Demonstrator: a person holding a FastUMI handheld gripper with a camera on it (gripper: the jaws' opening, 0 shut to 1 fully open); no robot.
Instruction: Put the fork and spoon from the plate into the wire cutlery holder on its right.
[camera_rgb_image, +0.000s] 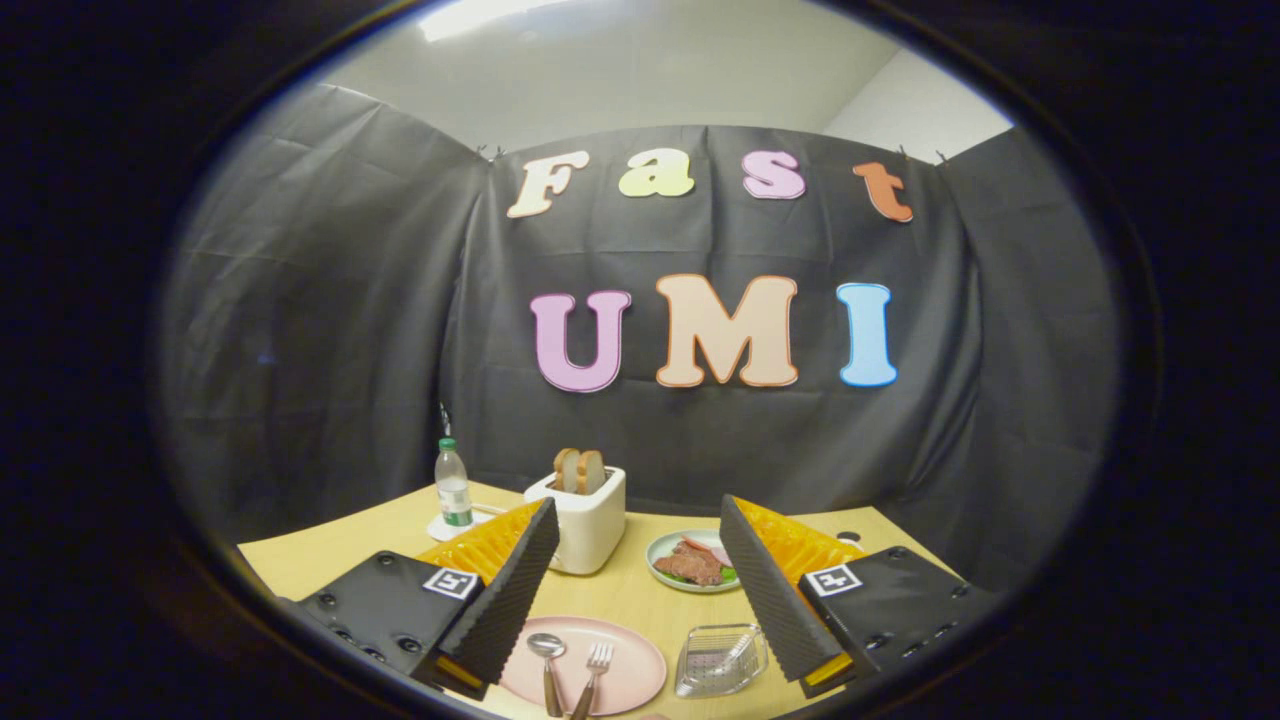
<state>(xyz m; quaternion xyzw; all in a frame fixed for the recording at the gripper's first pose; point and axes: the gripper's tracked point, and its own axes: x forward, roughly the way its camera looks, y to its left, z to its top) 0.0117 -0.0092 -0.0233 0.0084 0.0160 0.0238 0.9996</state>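
The lower ends of the spoon (547, 660) and fork (594, 674) handles run out of sight at the near edge of the pink plate (625, 655), and part of that plate's left side sits behind the left finger. The wire cutlery holder (720, 659) is see-through and hard to read; whether anything lies inside it I cannot tell. The right finger covers its right edge and also part of the small plate of food (690, 562) farther back. Spoon and fork lie side by side on the pink plate, spoon on the left, bowl and tines pointing away, both low between the fingers and nearer the left one. The holder stands on the worktop (620, 592) just right of the plate, close beside the right finger. The gripper (640, 580) hangs above the worktop with its fingers spread wide, holding nothing and touching nothing. Beyond the fingers stand a white toaster (585, 520) with bread slices in it and a water bottle (452, 484) to its left.
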